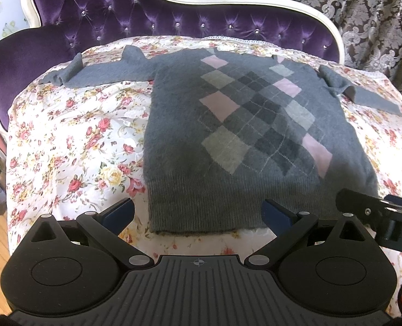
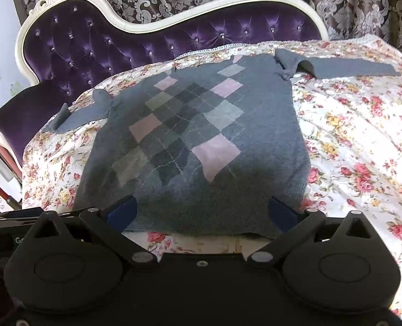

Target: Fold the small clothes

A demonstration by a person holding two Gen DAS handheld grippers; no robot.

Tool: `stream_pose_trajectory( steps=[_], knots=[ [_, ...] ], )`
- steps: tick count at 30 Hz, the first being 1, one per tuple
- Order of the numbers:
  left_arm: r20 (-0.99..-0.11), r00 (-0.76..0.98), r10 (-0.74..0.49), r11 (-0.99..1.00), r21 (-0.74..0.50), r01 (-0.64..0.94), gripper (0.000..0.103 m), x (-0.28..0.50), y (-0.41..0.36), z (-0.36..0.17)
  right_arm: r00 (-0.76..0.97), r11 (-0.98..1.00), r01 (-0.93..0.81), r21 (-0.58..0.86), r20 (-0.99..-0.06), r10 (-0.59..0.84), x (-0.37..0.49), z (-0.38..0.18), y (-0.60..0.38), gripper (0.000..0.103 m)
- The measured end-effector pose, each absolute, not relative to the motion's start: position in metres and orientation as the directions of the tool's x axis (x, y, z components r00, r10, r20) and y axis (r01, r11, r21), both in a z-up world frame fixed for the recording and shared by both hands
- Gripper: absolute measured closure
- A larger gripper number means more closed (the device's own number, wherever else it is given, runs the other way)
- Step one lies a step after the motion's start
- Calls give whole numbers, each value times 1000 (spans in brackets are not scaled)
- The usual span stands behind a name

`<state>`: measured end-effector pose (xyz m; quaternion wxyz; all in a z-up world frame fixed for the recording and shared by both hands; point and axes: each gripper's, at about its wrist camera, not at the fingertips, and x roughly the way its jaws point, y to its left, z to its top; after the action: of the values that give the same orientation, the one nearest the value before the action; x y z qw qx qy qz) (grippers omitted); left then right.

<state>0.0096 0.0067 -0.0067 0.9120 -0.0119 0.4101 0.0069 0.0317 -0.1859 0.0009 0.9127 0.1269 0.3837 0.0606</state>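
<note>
Grey wool sweater (image 1: 255, 135) with a pink and pale diamond pattern lies flat, front up, on a flowered sheet (image 1: 73, 146), both sleeves spread sideways and rumpled near the shoulders. Left claw (image 1: 198, 212) and right claw (image 2: 203, 212) hang wide open over its ribbed hem, gripping nothing. Behind stands a purple tufted headboard (image 1: 135, 13).

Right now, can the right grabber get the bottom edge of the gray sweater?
Probably yes. The right gripper is open, its fingers either side of the sweater's bottom hem, which lies flat on the flowery cover with nothing on it.
</note>
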Motion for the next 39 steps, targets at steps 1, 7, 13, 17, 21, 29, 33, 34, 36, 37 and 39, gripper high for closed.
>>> stream_pose_trajectory(
  steps=[1,7,13,17,21,29,33,34,36,37,39],
  knots=[
    [-748,664,2,1000,-16,-22,2,12,7,-6,694,958,-13,288,-686,216,33,0,-187,1],
    [-744,668,7,1000,-5,-16,2,30,6,-4,683,952,-3,306,-695,225,45,1,-196,1],
    [-737,676,10,1000,9,-5,2,52,4,-1,672,925,24,379,-691,266,65,3,-219,1],
    [-732,681,10,1000,19,6,2,69,2,0,668,905,58,422,-690,279,83,5,-242,1],
    [-724,690,-4,1000,11,17,2,91,2,4,650,879,113,463,-704,288,108,4,-272,1],
    [-695,719,-10,1000,7,21,2,131,0,17,640,884,197,423,-739,211,156,2,-326,1],
    [-683,731,-17,1000,-7,17,2,151,-1,24,660,877,230,421,-730,178,175,1,-354,1],
    [-678,735,-19,1000,-10,17,2,155,-2,25,669,879,231,418,-724,168,180,0,-362,1],
    [-665,746,-15,1000,-13,9,2,164,-4,27,676,881,236,410,-720,154,192,-1,-377,1],
    [-659,752,-13,1000,-13,6,2,167,-5,28,680,880,242,409,-718,147,197,-1,-384,1],
    [-653,758,-9,1000,-13,0,2,176,-7,26,691,871,268,411,-712,124,206,-3,-401,1]
  ],
)
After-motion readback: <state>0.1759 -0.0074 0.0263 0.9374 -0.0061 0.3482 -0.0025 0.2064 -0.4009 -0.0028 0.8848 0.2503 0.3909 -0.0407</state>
